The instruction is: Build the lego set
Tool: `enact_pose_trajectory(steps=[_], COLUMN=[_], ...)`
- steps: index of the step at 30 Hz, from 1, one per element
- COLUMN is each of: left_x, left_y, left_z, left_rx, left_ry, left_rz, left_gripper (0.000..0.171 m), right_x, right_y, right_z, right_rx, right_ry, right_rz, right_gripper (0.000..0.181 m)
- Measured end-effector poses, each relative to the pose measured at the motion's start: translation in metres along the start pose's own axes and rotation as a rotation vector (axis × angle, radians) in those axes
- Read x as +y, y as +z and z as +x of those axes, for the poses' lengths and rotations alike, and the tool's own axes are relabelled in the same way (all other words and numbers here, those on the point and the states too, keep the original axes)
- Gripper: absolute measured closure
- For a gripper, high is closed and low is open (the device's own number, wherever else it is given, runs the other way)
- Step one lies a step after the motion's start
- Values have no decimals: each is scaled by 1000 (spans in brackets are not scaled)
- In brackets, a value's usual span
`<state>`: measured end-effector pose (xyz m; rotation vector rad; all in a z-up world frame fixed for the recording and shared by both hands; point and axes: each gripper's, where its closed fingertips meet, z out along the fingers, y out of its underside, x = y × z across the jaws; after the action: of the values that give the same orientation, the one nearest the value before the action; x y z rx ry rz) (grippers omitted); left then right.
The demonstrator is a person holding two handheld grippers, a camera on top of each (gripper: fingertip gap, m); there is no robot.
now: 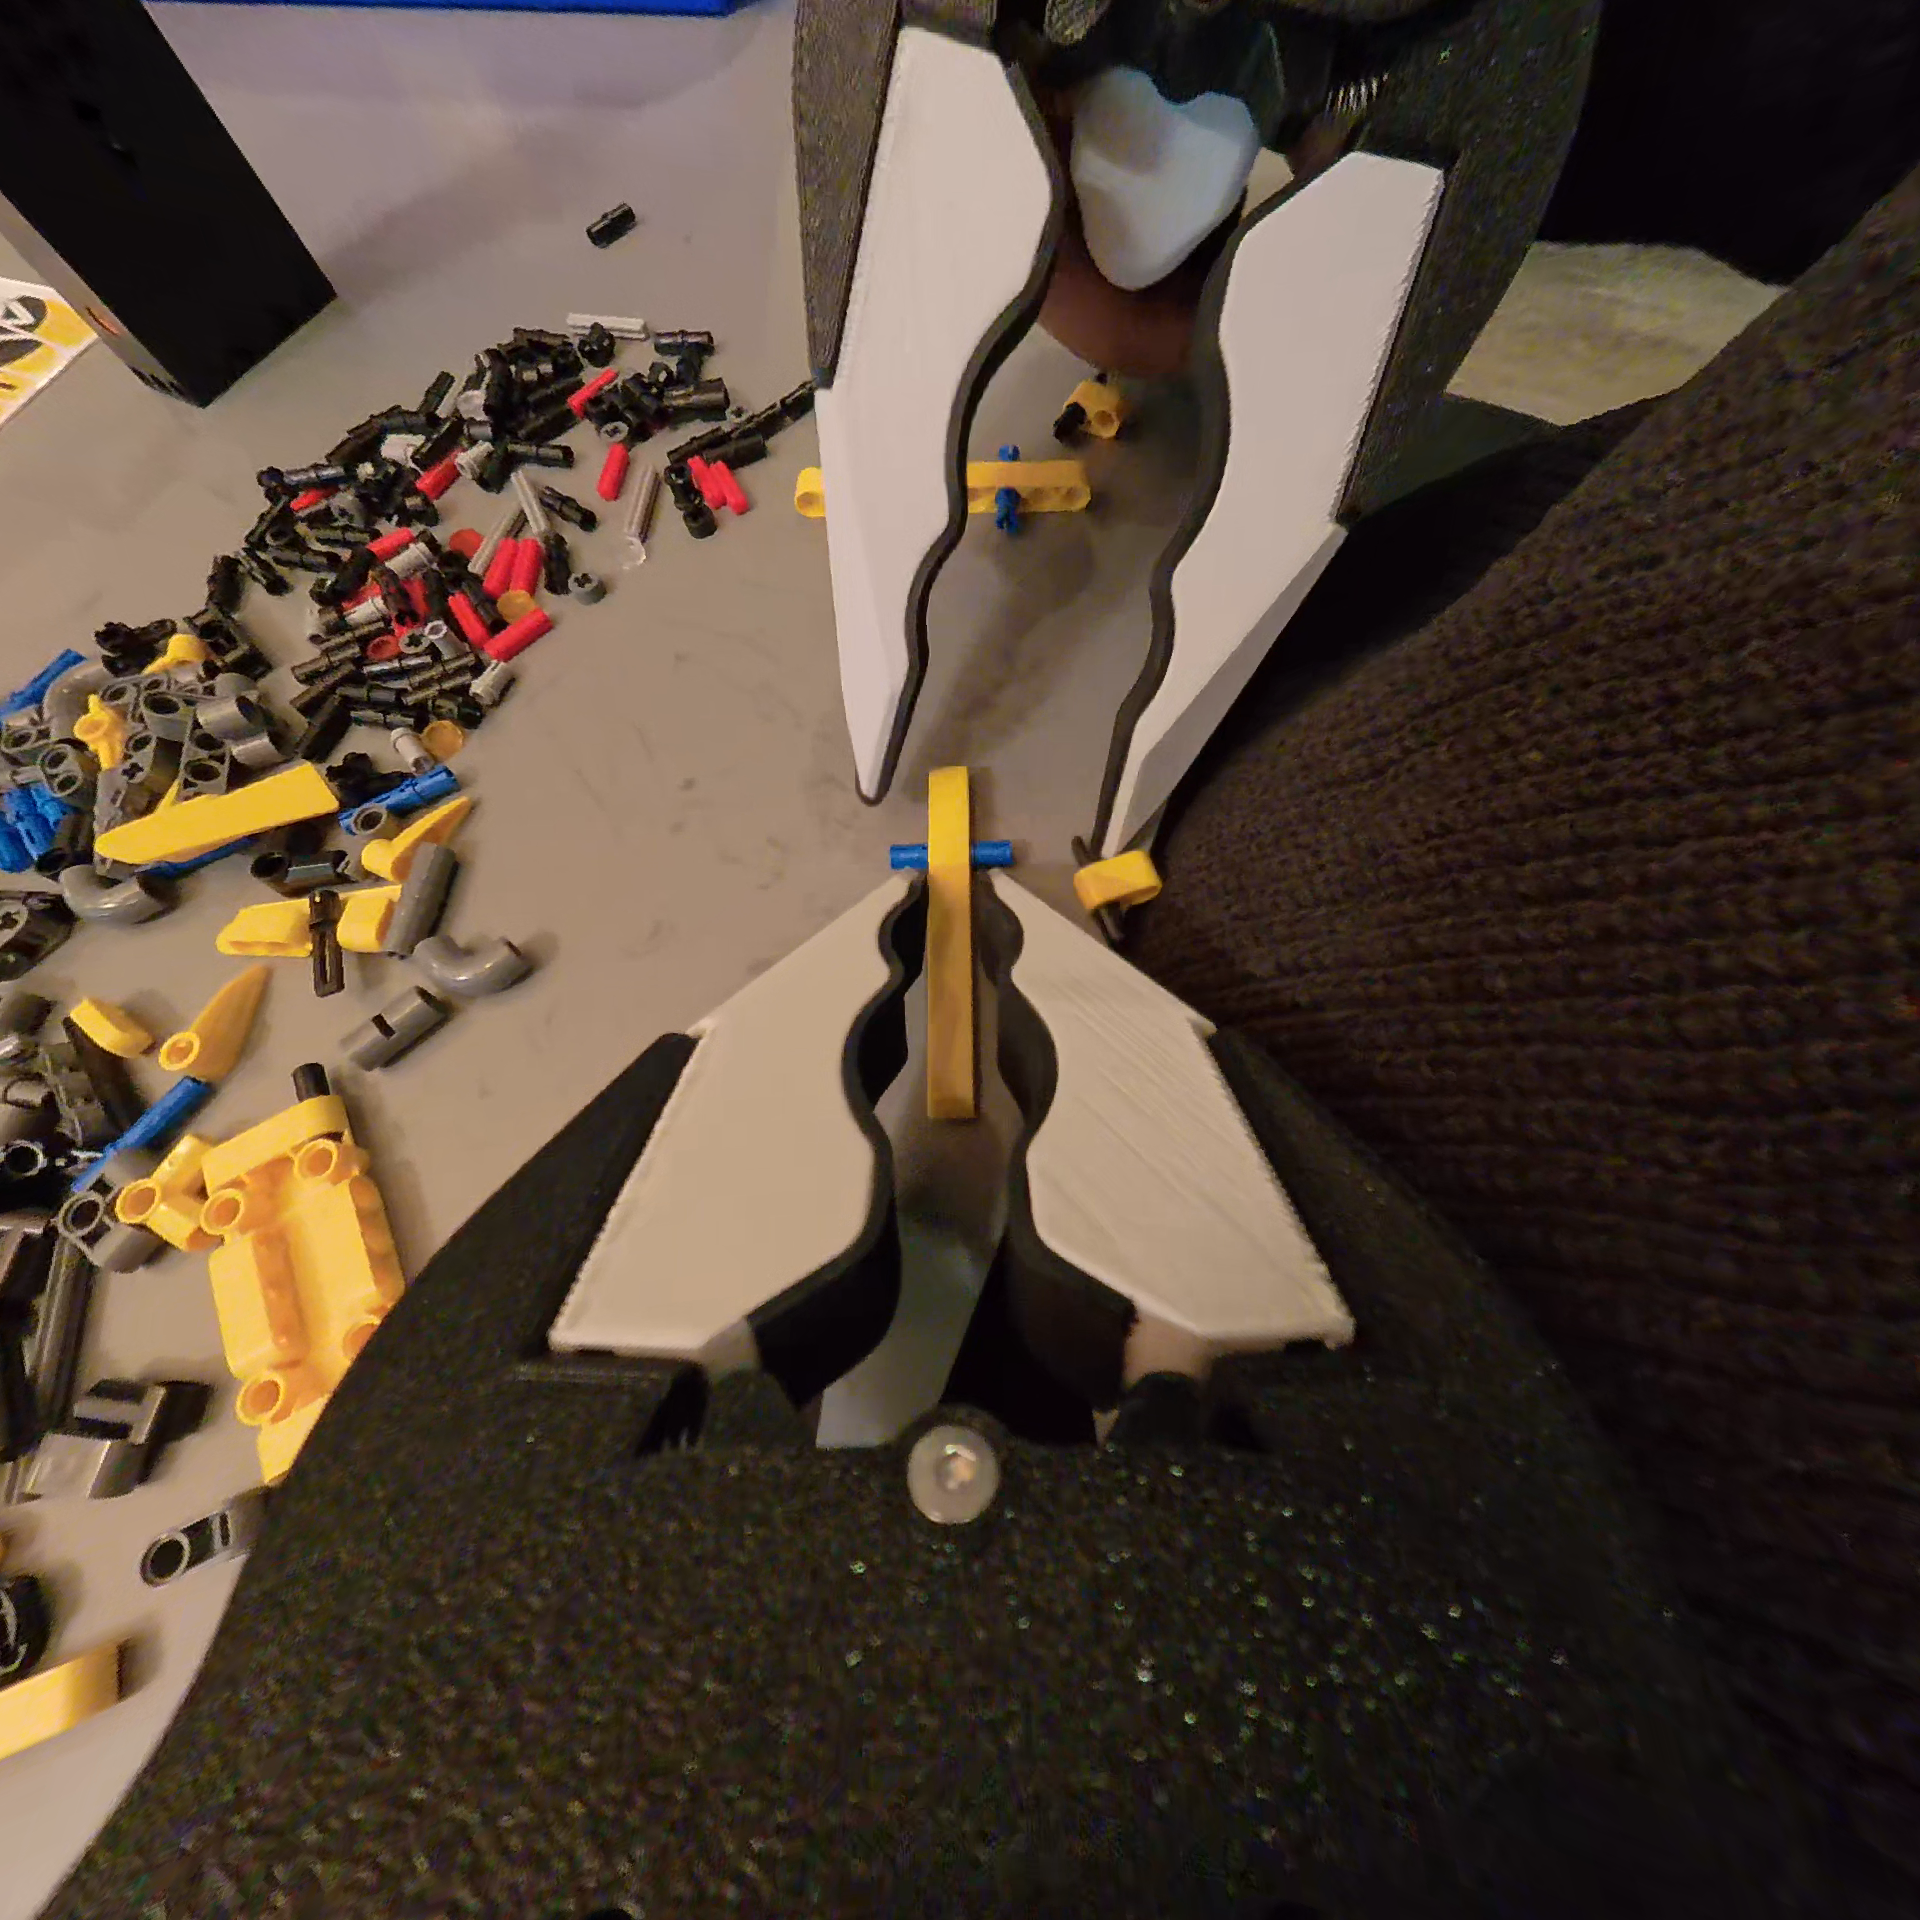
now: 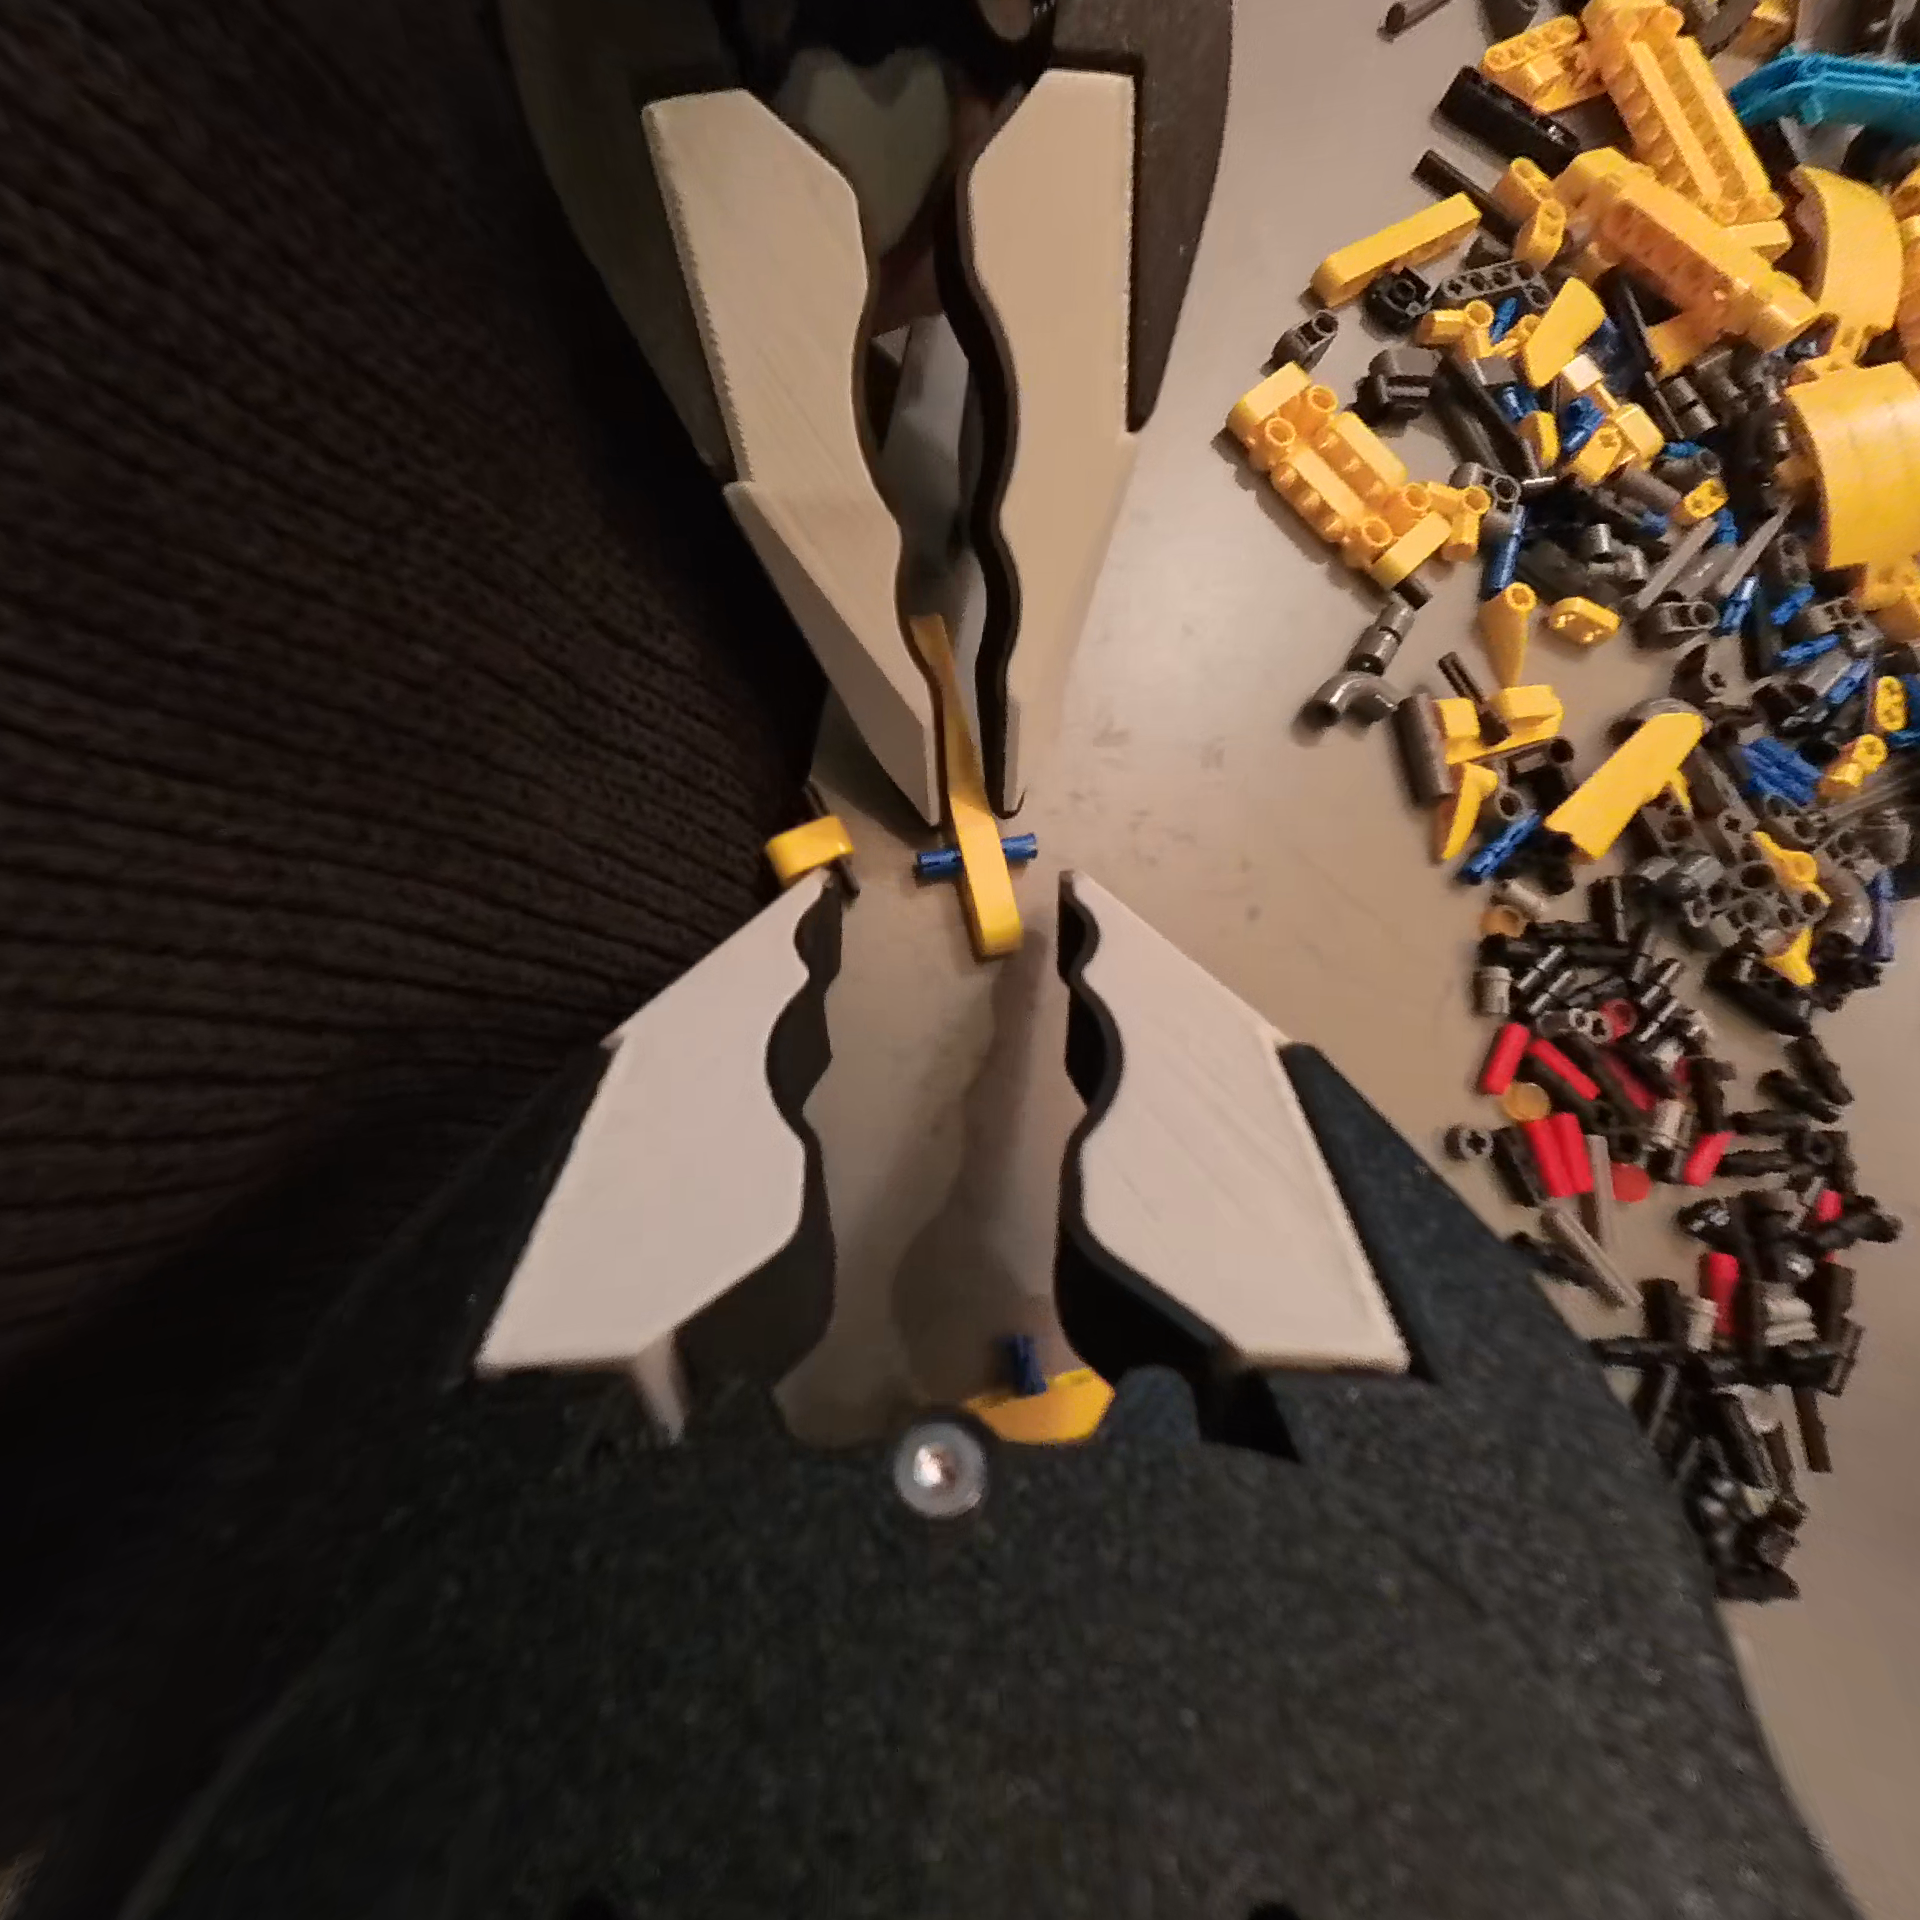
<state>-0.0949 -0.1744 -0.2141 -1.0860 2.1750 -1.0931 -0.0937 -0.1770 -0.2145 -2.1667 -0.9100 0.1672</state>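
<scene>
My left gripper [image 1: 951, 883] is shut on a thin yellow beam [image 1: 951, 987], held edge-on above the grey table [image 1: 675, 748]. A blue pin [image 1: 909, 855] crosses the beam just beyond the fingertips. My right gripper [image 1: 985, 819] faces it from the far side, open, its tips on either side of the beam's free end. In the right wrist view the right gripper [image 2: 945, 888] is open around the beam end [image 2: 992, 894], which sticks out of the left gripper [image 2: 971, 816]. A small yellow connector [image 2: 808, 844] with a black pin sits by the right gripper's left fingertip.
A second yellow beam with a blue pin [image 1: 1023, 486] lies on the table under the right gripper. Piles of black, red, grey, blue and yellow pieces [image 1: 416, 571] [image 2: 1662, 727] spread to the side. A dark knit sleeve [image 1: 1558, 987] borders the grippers. A black box [image 1: 156, 187] stands far left. My left and right fingertips are right by each other.
</scene>
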Motion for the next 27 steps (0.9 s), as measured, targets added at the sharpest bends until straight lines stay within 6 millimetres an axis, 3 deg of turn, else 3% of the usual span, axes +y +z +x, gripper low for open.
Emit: enact_pose_trajectory(steps=[8,12,15,20,27], left_x=[-3,0,1,3,4], left_y=[-11,-12,-10,-8,-2], left_z=[1,1,-2,-3,-8], left_rx=[16,36,19,7,-24], left_ry=[-4,-45,-51,-41,-34], left_rz=[52,50,48,21,-34], left_gripper=[161,161,160,161,164], right_x=[6,-7,-13,-6,13], right_y=[-9,-16,-11,0,-6], right_z=[6,-2,-5,-3,8], right_rx=[50,28,46,60,98], right_ry=[77,181,236,277,293], right_rz=[-5,79,94,45,-27], right_gripper=[140,139,123,122,121])
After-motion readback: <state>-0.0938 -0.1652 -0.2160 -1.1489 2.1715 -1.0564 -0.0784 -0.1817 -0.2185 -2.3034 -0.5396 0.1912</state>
